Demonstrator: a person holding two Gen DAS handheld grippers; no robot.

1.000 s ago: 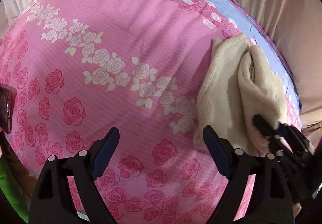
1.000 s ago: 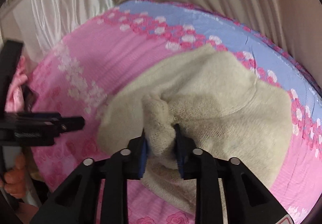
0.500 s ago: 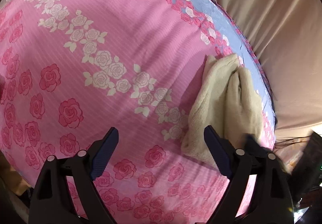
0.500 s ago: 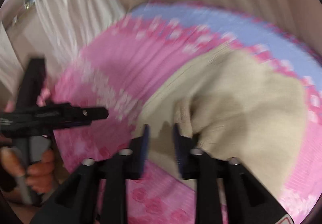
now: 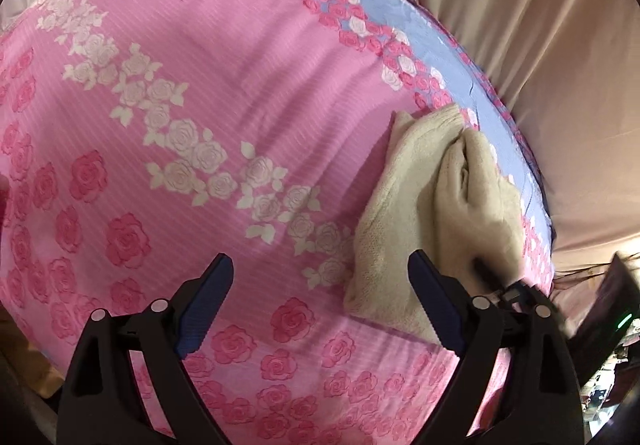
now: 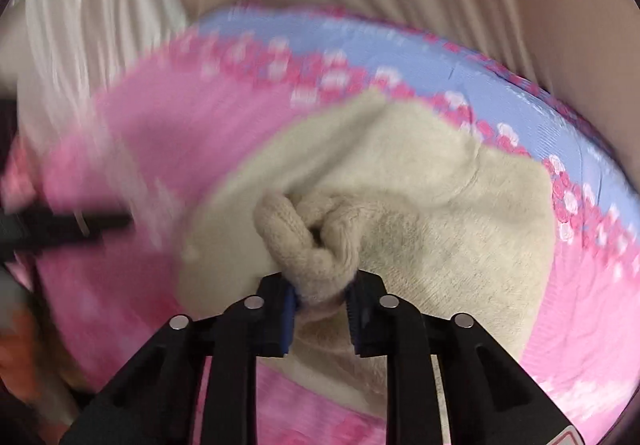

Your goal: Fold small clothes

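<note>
A small cream knitted garment [image 5: 432,221] lies bunched on a pink rose-patterned bedspread [image 5: 224,117], near its blue far border. My right gripper [image 6: 320,305] is shut on a rolled fold of the garment [image 6: 400,213] and holds it slightly raised. In the left wrist view the right gripper's tip [image 5: 492,277] shows at the garment's near right edge. My left gripper [image 5: 320,285] is open and empty, hovering over the bedspread just left of the garment. It appears as a blurred dark shape at the left of the right wrist view [image 6: 60,229].
Beige curtains [image 5: 540,45] hang behind the bed on the far and right sides. White drapes [image 6: 88,29] hang at the far left. The bedspread's blue border [image 6: 400,57] runs along the far edge.
The right gripper opened briefly half a second ago and has closed again on a fold of the garment. The left gripper has shifted a little over the bedspread and stays open.
</note>
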